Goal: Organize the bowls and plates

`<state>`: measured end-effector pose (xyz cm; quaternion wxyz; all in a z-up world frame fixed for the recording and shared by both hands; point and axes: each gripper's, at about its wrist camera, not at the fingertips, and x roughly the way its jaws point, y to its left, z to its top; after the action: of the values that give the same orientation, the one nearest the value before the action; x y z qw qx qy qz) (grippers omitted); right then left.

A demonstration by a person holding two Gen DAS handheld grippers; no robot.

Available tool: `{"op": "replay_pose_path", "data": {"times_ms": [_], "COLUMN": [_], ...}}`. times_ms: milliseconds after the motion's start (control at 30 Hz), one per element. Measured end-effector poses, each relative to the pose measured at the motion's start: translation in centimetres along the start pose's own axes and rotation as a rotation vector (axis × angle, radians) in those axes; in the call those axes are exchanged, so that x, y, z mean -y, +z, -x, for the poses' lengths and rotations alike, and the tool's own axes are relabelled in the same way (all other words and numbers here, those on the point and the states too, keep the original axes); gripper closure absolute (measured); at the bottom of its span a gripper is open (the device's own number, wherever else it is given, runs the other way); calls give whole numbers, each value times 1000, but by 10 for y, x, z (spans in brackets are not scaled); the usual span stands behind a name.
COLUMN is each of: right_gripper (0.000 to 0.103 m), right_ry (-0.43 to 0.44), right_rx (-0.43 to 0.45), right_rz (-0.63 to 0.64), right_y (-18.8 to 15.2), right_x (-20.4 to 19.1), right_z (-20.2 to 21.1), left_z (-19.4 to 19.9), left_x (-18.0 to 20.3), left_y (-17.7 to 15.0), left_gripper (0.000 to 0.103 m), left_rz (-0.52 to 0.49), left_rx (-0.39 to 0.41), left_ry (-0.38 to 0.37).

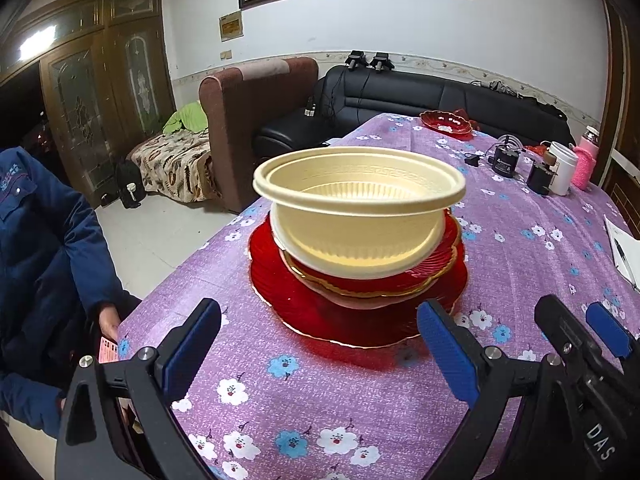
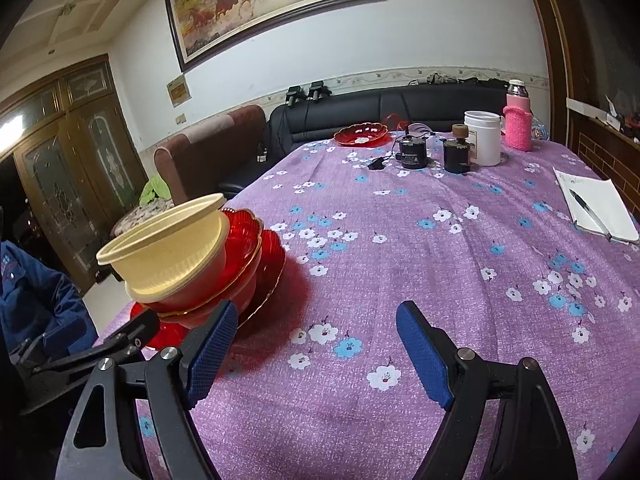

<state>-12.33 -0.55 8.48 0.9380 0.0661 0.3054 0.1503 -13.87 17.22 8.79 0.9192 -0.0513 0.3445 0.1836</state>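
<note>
Two nested cream plastic bowls (image 1: pixel 356 216) sit atop stacked red glass plates (image 1: pixel 360 312) near the table (image 1: pixel 520 248) edge, on a purple floral cloth. The left claw (image 1: pixel 318 344) gapes empty before the stack; the right claw (image 2: pixel 316 350) hangs spread beside it, holding nothing.

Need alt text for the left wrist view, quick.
Cream bowls nested atop stacked red plates on a purple floral tablecloth. The left gripper sits just short of the stack, jaws open and empty.
</note>
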Motion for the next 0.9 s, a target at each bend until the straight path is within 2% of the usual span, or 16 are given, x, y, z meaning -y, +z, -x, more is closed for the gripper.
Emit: {"op": "replay_pose_path", "data": {"times_ms": [533, 900], "right_gripper": [16, 16], "right_ry": [-60, -73], "right_rx": [-21, -36], "right_rz": [19, 81], "right_y": [-4, -10], "right_x": [-14, -35], "right_z": [-9, -19], "left_z": [-7, -16], "left_x": [-27, -44], "left_y": [-4, -6], "left_gripper": [4, 4], "left_rz": [39, 80], "left_rx": [-16, -29], "left_ry": [-47, -71]}}
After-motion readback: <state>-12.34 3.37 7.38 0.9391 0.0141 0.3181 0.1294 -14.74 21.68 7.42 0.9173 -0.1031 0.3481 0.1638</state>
